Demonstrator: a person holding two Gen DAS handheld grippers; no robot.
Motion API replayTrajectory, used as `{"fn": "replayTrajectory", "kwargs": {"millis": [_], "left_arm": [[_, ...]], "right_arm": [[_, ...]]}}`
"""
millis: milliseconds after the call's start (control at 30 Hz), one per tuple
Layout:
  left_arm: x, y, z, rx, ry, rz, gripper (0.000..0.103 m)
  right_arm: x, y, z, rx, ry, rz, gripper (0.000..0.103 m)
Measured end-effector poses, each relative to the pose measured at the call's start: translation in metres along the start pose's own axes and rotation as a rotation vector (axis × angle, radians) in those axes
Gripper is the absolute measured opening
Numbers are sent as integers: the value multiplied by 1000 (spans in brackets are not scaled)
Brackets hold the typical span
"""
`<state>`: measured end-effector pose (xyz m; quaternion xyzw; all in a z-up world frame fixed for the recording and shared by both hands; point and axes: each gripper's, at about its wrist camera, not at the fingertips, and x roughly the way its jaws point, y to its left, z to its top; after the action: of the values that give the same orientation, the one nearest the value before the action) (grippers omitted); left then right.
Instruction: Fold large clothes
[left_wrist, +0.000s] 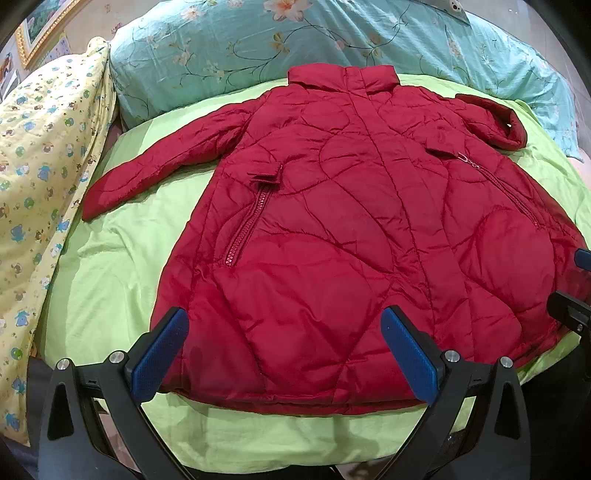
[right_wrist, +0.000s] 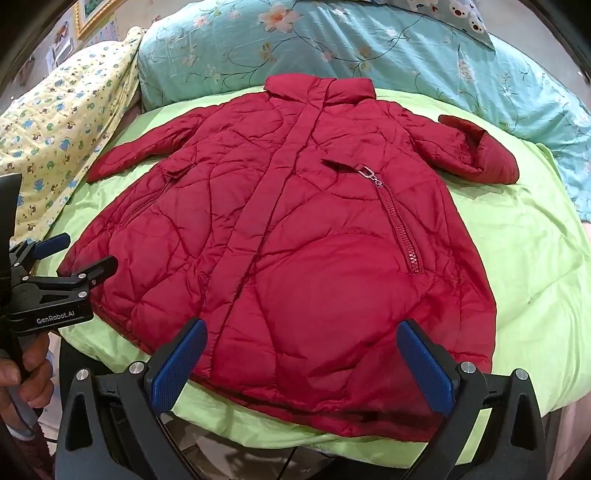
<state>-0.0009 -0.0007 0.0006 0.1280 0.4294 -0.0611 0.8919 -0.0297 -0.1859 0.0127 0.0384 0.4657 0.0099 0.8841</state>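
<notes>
A red quilted puffer coat (left_wrist: 332, 229) lies flat, front up, on the green sheet (left_wrist: 110, 280), collar toward the pillows. It also shows in the right wrist view (right_wrist: 288, 236). Its left sleeve (left_wrist: 155, 166) stretches out flat; its right sleeve (right_wrist: 476, 151) is folded back on itself. My left gripper (left_wrist: 284, 354) is open and empty, hovering over the coat's hem near its left side. My right gripper (right_wrist: 301, 365) is open and empty, over the hem at the right side. The left gripper also shows at the left edge of the right wrist view (right_wrist: 70, 254).
A teal floral pillow (left_wrist: 295, 48) lies behind the collar. A yellow printed quilt (left_wrist: 40, 166) is bunched along the left side. The bed's near edge runs just below the hem (right_wrist: 258, 424). Bare green sheet (right_wrist: 524, 251) lies right of the coat.
</notes>
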Motion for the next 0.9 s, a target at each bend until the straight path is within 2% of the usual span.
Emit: {"fn": "replayTrajectory", "kwargs": {"millis": [667, 900], "left_arm": [[3, -3, 1, -1, -7, -12, 103], [7, -4, 3, -9, 17, -35, 103]], "right_arm": [[0, -1, 1, 0, -4, 3, 103], [1, 0, 3, 2, -10, 13, 103]]}}
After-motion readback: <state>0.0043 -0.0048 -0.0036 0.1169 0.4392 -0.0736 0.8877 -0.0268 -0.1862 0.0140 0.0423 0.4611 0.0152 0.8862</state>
